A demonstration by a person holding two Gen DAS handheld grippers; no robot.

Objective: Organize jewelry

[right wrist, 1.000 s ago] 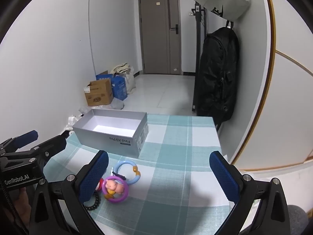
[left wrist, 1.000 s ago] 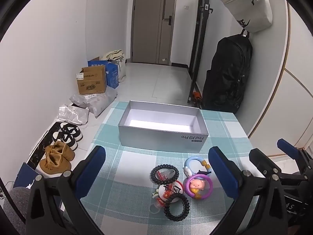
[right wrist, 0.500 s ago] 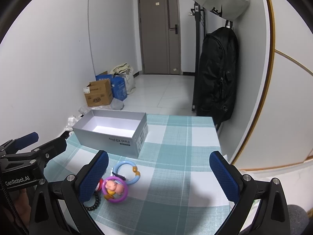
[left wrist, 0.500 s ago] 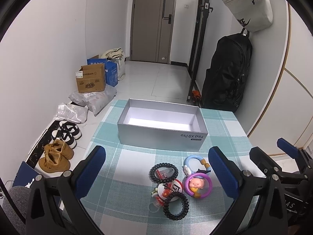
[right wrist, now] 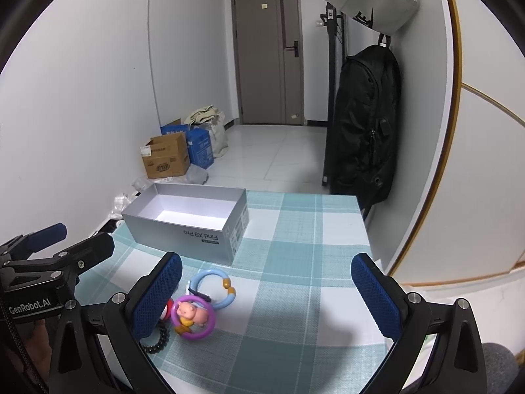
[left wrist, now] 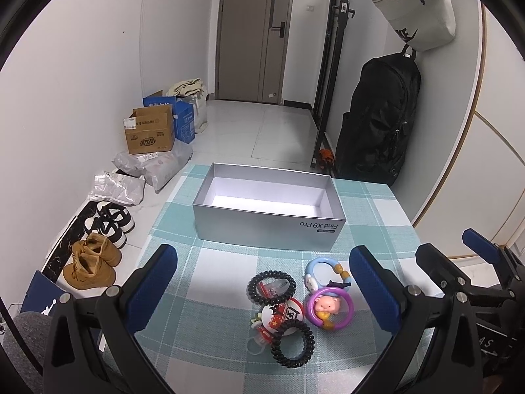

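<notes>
A silver box printed "Find X9 Pro" sits open on the checked tabletop, with the jewelry pile just before it, near the front edge. The left gripper, marked "GenRobot.AI", and right gripper hover empty, fingers spread wide. The left finger of the right gripper hides part of the pile.

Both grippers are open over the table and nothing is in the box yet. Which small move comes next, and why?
Probably lower the left gripper onto the nearer black spiral hair tie. Both the left and right gripper hang open and empty, the grey open box holds nothing, and the trinket cluster lies between the left fingers, closest to that arm.
</notes>
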